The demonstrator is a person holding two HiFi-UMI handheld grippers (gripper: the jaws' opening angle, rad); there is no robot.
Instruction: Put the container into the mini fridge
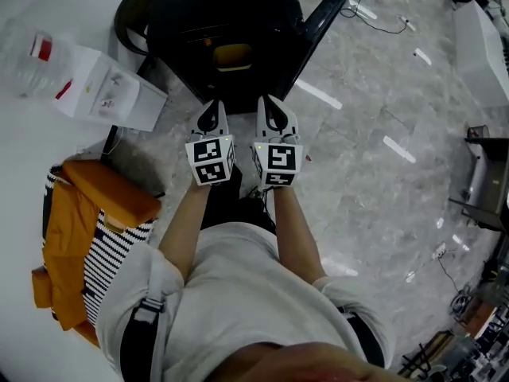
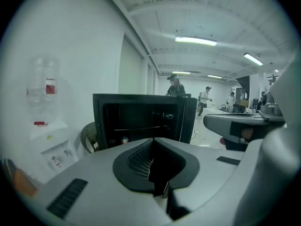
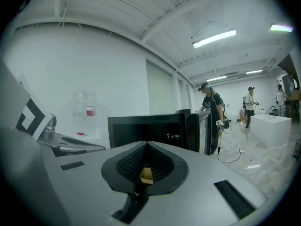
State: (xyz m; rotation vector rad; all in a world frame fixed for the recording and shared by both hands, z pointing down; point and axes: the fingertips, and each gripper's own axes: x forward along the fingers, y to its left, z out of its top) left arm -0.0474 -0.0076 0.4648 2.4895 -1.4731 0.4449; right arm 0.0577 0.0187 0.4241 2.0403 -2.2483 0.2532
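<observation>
We held the left gripper (image 2: 153,142) and right gripper (image 3: 146,145) closed tight, side by side before the open fridge (image 1: 187,22). Neither gripped anything, though a yellow scrap (image 3: 146,174) sat lodged behind the right's tips. Only our head view showed the orange container (image 1: 233,56) inside. Open floor (image 1: 374,102) lay right, a dispenser (image 1: 103,90) left.

The fridge (image 1: 227,38) is black with a dull sheen. The floor (image 1: 374,189) looks like polished grey stone, glossy. The left hand-held gripper (image 2: 153,147) and right hand-held gripper (image 3: 146,149) have smooth matt grey plastic shells and black ribbed pads (image 2: 137,158). The jacket (image 1: 67,237) is orange cloth
</observation>
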